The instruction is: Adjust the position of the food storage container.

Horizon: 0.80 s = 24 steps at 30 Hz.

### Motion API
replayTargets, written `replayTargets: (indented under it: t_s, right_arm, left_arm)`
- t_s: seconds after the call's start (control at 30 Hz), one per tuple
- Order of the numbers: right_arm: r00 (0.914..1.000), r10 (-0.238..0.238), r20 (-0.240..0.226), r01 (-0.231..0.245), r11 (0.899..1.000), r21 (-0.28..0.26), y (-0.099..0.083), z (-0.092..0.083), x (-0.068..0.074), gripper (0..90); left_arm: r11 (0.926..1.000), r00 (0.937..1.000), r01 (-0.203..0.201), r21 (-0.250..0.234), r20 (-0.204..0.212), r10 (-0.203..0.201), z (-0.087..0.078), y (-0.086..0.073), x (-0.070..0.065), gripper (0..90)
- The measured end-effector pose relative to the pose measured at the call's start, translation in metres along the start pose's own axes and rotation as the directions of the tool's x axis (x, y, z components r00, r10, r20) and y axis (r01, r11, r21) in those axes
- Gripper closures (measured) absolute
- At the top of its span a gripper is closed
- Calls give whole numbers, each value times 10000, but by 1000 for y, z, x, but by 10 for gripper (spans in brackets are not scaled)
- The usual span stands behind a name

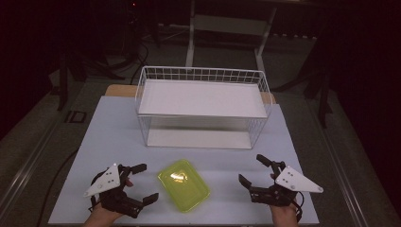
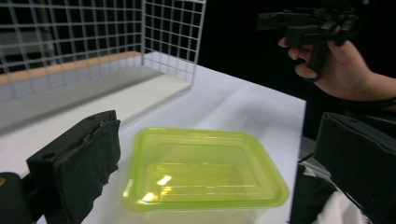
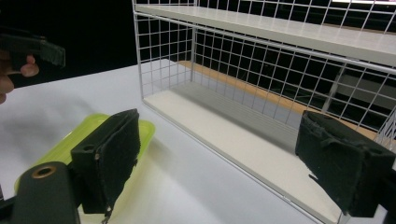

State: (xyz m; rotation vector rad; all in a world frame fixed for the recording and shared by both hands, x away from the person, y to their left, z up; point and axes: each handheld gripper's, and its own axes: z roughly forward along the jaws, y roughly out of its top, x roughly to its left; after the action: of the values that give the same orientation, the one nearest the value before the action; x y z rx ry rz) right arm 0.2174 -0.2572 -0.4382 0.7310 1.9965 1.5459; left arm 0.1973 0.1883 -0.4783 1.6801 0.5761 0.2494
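Dark room surrounds a white table that spans the middle of the high view. At upper centre of the frame stands a white wire rack with a shelf board on top and another at its base, open toward the bottom of the frame. Below it, at lower centre, a yellow-green tray lies flat and empty on the table, turned at a slant.

At lower left, the left gripper sits just beside the tray, jaws spread wide with nothing between them; in the left gripper view the tray lies ahead between the jaws, untouched. At lower right, the right gripper is well apart from the tray, jaws likewise spread and empty, facing the rack.
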Motion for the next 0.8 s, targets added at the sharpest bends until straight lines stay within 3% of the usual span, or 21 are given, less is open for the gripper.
replayTargets:
  t_s: [0.2, 0.43, 0.6, 0.63, 0.7, 0.77, 0.8]
  right_arm:
    - [9999, 147, 46, -148, 9998, 112, -1, 1, -2, 140]
    - [9996, 257, 77, -259, 9995, 187, -1, 2, -2, 140]
    - [9991, 426, 73, -428, 9989, 183, -2, 2, -4, 140]
    - [9990, 441, 54, -442, 9989, 171, -2, 2, -5, 140]
    - [9984, 573, 0, -573, 9982, 194, -3, 2, -6, 140]
    - [9983, 581, -18, -580, 9981, 226, -3, 2, -6, 140]
    - [9984, 572, -28, -571, 9981, 233, -3, 3, -6, 140]
  left_arm:
    - [9995, 9994, -36, 320, 340, 25, 9, 0, -10, 12]
    - [9948, 9938, -403, 940, 1071, 301, 17, 1, -22, 182]
    - [9868, 9946, -503, 1542, 979, 354, 21, -2, -27, 507]
    - [9777, 9937, -700, 1981, 994, 510, 24, -6, -28, 618]
    - [9716, 9911, -922, 2181, 1147, 683, 25, -10, -29, 738]
    - [9608, 9892, -1103, 2545, 1223, 811, 28, -14, -30, 826]
    - [9585, 9852, -1183, 2595, 1515, 806, 29, -16, -30, 881]
